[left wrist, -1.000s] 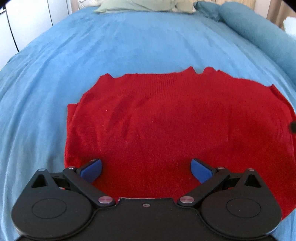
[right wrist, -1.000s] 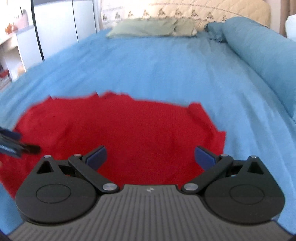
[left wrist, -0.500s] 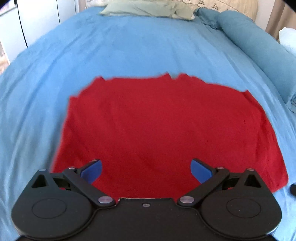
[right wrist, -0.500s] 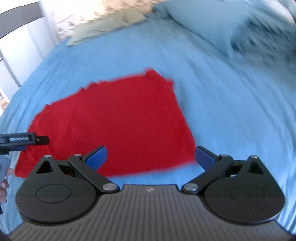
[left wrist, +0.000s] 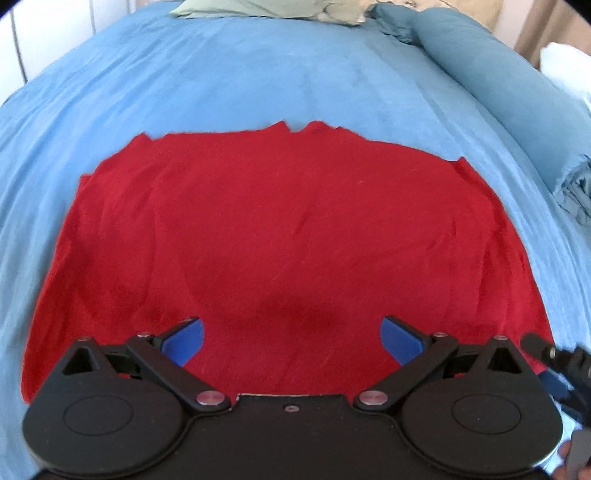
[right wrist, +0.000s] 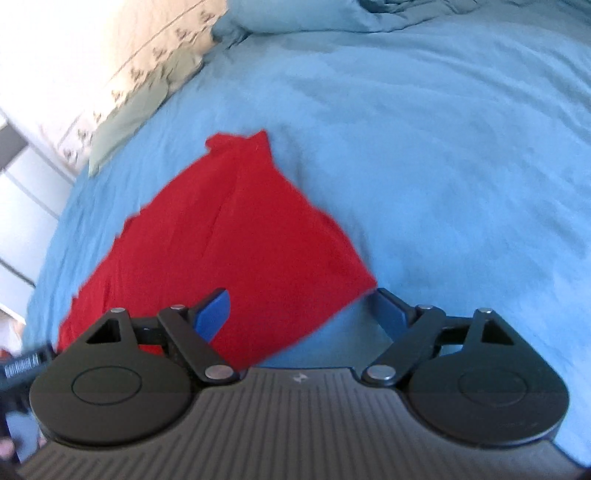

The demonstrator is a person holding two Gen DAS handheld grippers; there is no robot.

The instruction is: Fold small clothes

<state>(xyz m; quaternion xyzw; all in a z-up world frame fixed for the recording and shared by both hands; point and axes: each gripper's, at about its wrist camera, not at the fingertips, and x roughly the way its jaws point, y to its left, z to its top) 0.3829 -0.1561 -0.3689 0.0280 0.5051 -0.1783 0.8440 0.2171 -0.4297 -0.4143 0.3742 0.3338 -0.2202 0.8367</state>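
Observation:
A red knitted garment [left wrist: 288, 229] lies flat and folded into a rough rectangle on the blue bed cover [left wrist: 258, 81]. My left gripper [left wrist: 291, 338] is open and empty, just above the garment's near edge at its middle. In the right wrist view the garment [right wrist: 236, 243] lies to the left. My right gripper [right wrist: 301, 312] is open and empty, over the garment's near right corner. The right gripper's tip [left wrist: 546, 352] shows at the lower right of the left wrist view.
A rolled teal duvet [left wrist: 491, 74] lies along the right side of the bed. A pale green pillow [left wrist: 258, 7] sits at the head, also in the right wrist view [right wrist: 147, 99]. White cupboard doors [right wrist: 22, 192] stand to the left.
The right gripper has swung to the right and tilted, so the garment now sits at its left. The left gripper has come lower and closer to the garment. Both stayed open.

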